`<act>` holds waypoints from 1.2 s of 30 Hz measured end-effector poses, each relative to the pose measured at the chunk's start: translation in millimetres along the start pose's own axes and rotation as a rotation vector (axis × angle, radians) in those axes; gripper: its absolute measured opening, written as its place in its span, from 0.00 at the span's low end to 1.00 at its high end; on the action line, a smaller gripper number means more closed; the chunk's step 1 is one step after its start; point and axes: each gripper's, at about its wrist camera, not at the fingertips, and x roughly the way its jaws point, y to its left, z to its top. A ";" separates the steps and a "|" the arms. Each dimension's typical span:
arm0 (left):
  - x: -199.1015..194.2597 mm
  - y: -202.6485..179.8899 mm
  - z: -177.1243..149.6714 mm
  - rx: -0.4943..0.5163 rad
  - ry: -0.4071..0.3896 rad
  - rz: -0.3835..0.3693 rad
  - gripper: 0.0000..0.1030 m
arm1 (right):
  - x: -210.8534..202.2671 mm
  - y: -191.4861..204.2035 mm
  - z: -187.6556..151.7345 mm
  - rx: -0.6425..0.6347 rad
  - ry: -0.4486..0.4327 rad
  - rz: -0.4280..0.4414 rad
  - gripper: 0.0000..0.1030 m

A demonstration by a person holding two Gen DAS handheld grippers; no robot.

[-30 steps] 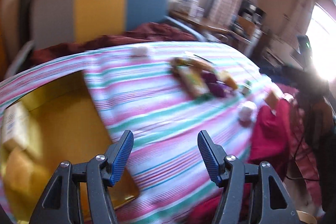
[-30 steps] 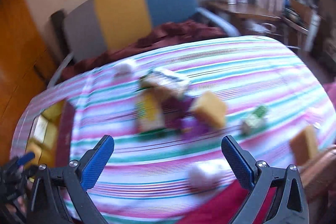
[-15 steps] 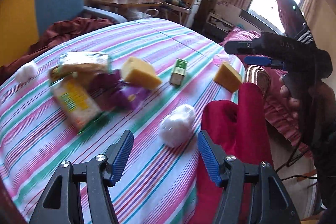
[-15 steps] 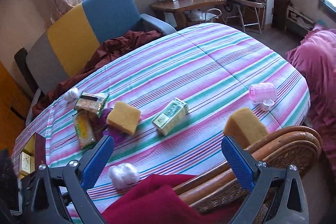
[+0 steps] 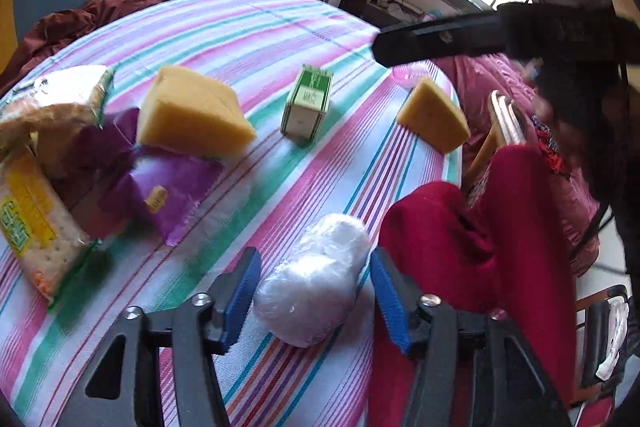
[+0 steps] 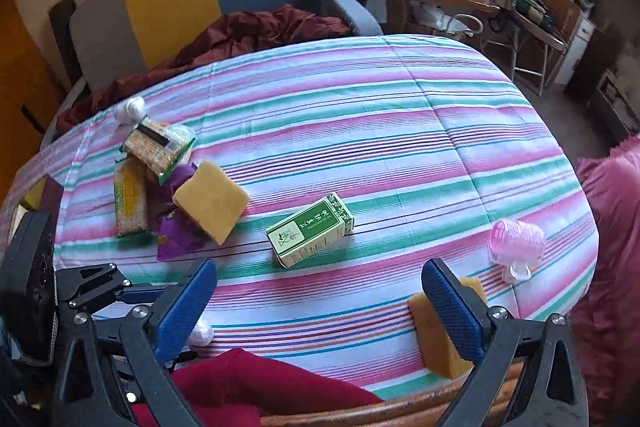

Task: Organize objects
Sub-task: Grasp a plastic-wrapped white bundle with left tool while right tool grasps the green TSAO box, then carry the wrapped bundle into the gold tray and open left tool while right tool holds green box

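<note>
Since half a second ago we have brought our left gripper [image 5: 316, 297] down around the white wrapped bundle [image 5: 316, 287], fingers spread and not gripping. Our right gripper [image 6: 320, 303] hangs spread and empty, its right finger partly hiding a yellow sponge [image 6: 434, 341]. Farther off lies the green box [image 6: 310, 230] on the striped tablecloth [image 6: 400, 131].
</note>
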 end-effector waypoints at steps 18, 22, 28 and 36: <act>-55.7 39.7 -73.4 -0.172 -0.104 0.040 0.35 | 114.6 15.5 33.4 -0.278 0.364 -0.060 0.75; -62.8 42.1 -81.9 -0.193 -0.117 0.057 0.35 | 96.1 13.0 32.2 -0.279 0.302 -0.132 0.75; -73.6 40.6 -101.9 -0.196 -0.135 0.103 0.35 | 47.5 25.6 28.7 -0.194 0.179 -0.127 0.75; -89.9 41.4 -121.6 -0.245 -0.150 0.174 0.35 | 26.4 136.3 21.7 -0.161 0.067 0.152 0.76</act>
